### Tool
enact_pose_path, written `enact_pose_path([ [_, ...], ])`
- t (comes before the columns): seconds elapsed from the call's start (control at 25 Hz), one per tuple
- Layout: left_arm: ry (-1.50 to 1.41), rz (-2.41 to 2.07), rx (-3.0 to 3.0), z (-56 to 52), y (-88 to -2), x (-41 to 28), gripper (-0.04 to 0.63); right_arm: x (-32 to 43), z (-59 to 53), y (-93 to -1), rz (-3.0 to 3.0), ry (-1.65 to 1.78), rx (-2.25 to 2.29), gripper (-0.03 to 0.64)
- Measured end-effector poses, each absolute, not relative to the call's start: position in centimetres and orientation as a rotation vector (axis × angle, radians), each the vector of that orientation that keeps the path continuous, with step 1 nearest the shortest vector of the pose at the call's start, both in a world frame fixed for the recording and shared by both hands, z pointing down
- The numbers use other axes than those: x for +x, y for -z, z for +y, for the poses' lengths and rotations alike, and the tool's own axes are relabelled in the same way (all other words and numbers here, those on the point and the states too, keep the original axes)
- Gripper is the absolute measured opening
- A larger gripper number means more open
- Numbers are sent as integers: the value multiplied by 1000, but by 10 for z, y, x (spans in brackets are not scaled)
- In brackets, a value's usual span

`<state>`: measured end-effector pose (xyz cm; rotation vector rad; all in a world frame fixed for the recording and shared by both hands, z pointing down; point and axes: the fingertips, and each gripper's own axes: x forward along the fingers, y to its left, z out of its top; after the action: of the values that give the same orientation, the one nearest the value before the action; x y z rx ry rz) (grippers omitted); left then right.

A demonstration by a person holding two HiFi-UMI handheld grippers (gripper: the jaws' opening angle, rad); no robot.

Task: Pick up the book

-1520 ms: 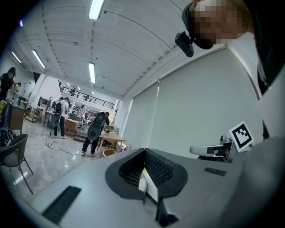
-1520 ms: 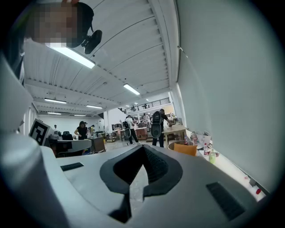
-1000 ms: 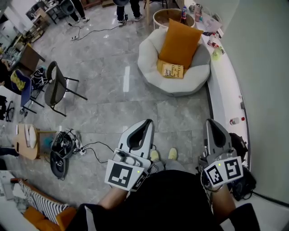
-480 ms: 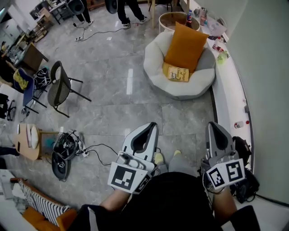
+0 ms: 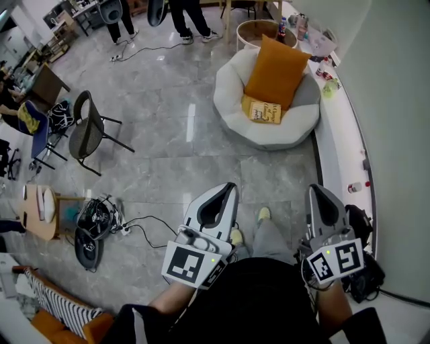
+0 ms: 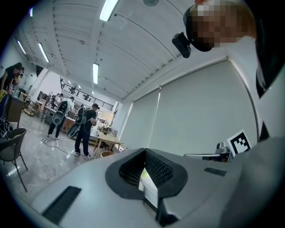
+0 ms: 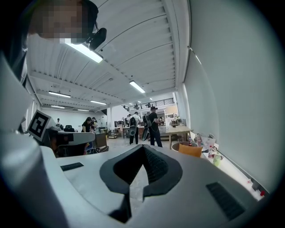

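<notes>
Left gripper [image 5: 227,190]: jaws together, nothing in them. Book [image 5: 265,111] is well ahead on the white seat [image 5: 232,101], at the foot of the orange cushion [image 5: 276,70]. Right gripper [image 5: 322,193]: also closed, empty. Out of reach, I'd say: walk up, open one tool early, take the book's free near edge, clear of the cushion. Cover script too small to read.

A grey tiled floor [image 5: 168,154] fills the centre, with a black chair [image 5: 84,131] at left, a white beanbag seat [image 5: 232,101] at upper right, a white ledge [image 5: 336,154] along the pale right-hand wall [image 5: 396,87], and ceiling strip lights [image 6: 108,10] overhead.
</notes>
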<state>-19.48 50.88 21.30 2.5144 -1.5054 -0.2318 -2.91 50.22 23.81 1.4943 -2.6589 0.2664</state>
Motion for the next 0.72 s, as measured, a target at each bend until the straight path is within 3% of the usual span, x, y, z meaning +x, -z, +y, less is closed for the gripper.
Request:
enact_pose_path([
  [0.72,141,-1624,2496,475,-219,-191,9,-29,463,-251,-2694,-277,1428,9],
])
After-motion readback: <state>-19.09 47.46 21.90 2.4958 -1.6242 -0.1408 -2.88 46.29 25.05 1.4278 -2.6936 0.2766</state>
